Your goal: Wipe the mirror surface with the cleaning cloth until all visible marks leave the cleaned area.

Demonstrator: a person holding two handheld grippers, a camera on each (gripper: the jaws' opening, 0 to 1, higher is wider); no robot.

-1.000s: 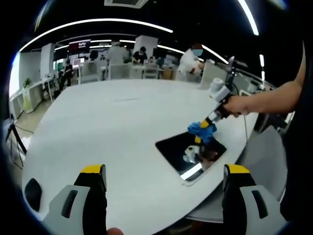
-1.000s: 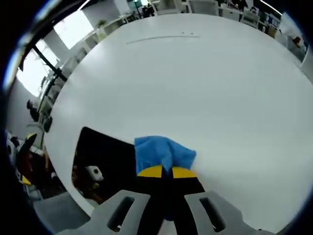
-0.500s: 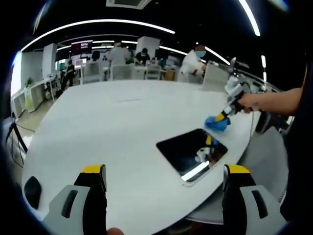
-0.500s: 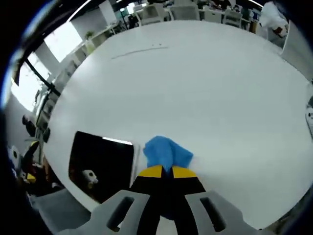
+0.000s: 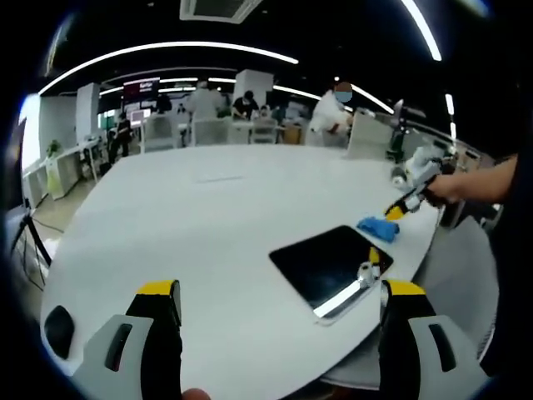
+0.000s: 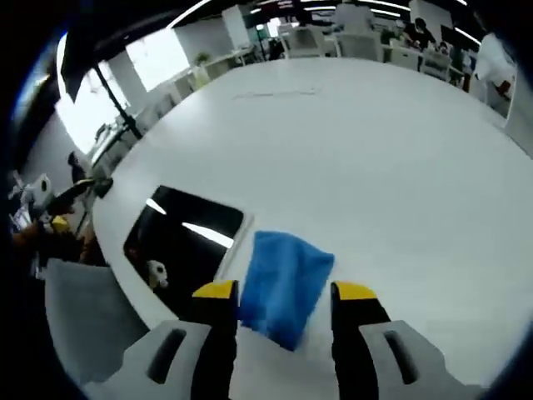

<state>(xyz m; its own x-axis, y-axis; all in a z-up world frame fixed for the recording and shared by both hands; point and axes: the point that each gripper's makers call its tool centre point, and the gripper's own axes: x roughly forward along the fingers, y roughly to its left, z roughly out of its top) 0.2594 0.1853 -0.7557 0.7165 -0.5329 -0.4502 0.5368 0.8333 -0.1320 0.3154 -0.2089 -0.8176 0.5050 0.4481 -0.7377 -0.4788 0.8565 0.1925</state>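
Note:
The dark rectangular mirror (image 5: 329, 267) lies flat near the white table's edge; in the right gripper view the mirror (image 6: 183, 242) reflects ceiling lights. The blue cleaning cloth (image 5: 379, 227) rests on the table just beyond the mirror's far corner. In the right gripper view the cloth (image 6: 283, 283) lies between the spread jaws of my right gripper (image 6: 285, 292), which is open and not pinching it. A hand holds the right gripper (image 5: 398, 208) just above the cloth. My left gripper (image 5: 281, 290) is open over the near table edge, well short of the mirror.
The big white round table (image 5: 191, 217) stretches away behind the mirror. A grey chair (image 6: 83, 321) stands beside the table edge near the mirror. People and desks fill the office background (image 5: 241, 108).
The right gripper carried the cloth off the mirror onto the table beside it, then opened, leaving the cloth lying between its jaws. The left gripper stayed put.

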